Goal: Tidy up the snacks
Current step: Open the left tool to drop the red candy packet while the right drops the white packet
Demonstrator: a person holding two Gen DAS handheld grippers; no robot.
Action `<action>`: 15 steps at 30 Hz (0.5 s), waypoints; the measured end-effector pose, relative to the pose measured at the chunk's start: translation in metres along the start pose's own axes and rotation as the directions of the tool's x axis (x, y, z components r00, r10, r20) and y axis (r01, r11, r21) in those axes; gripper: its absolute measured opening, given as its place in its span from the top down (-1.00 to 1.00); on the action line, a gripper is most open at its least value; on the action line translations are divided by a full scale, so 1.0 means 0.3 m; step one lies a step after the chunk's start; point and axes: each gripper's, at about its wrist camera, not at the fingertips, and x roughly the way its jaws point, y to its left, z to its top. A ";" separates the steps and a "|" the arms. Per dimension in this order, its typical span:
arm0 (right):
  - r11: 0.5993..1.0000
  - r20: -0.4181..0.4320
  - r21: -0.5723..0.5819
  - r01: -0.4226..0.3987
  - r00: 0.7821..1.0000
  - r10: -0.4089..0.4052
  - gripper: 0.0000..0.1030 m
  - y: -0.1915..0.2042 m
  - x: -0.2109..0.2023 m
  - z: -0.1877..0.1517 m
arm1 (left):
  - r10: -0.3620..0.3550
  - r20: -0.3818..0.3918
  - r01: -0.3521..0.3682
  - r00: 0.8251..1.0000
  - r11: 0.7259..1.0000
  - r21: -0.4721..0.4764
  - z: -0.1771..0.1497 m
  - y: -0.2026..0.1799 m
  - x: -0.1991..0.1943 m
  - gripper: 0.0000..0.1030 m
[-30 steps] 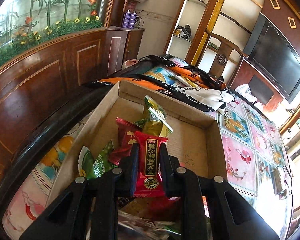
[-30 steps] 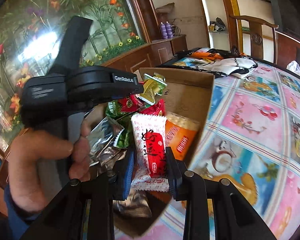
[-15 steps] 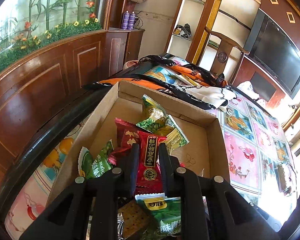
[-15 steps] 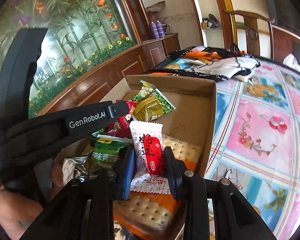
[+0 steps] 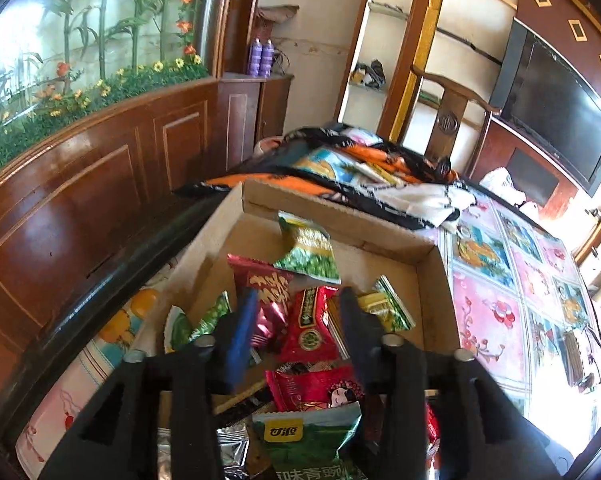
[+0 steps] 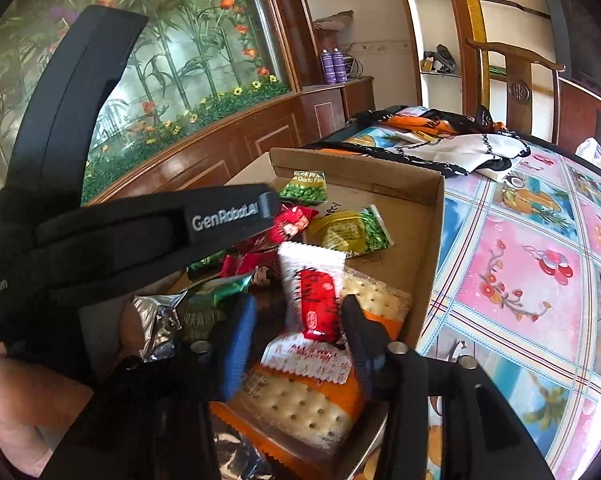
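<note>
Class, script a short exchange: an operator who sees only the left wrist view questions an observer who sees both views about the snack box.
Operator: I only have the left wrist view. What is the right hand-held gripper doing?
Observer: Its jaws are opening, with a white-and-red packet between them, above the cardboard box.
Operator: What lies under that packet?
Observer: An orange-wrapped cracker packet, at the near end of the box.
</note>
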 end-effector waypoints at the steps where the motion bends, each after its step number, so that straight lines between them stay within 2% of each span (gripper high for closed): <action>1: 1.000 0.003 0.002 -0.001 1.000 0.001 -0.09 -0.002 -0.005 -0.001 | 0.006 0.014 -0.006 1.000 1.000 -0.001 -0.001 0.000 -0.009 0.01; 7: 1.000 0.035 -0.027 -0.005 0.999 0.006 -0.26 -0.007 -0.067 -0.019 | 0.026 0.096 -0.025 0.995 1.000 -0.012 -0.006 0.010 -0.063 -0.42; 10: 0.998 0.052 -0.065 0.015 0.999 -0.012 -0.44 -0.016 -0.114 -0.044 | 0.043 0.146 -0.044 0.988 0.999 0.004 -0.016 -0.004 -0.093 -0.52; 12: 0.997 0.068 -0.074 0.024 0.997 -0.019 -0.51 -0.027 -0.151 -0.061 | 0.037 0.190 -0.040 0.981 0.999 0.009 -0.025 -0.013 -0.121 -0.75; 15: 0.998 0.090 -0.059 0.021 0.996 -0.016 -0.58 -0.053 -0.213 -0.081 | 0.040 0.236 -0.047 0.971 0.999 0.024 -0.046 -0.035 -0.162 -0.87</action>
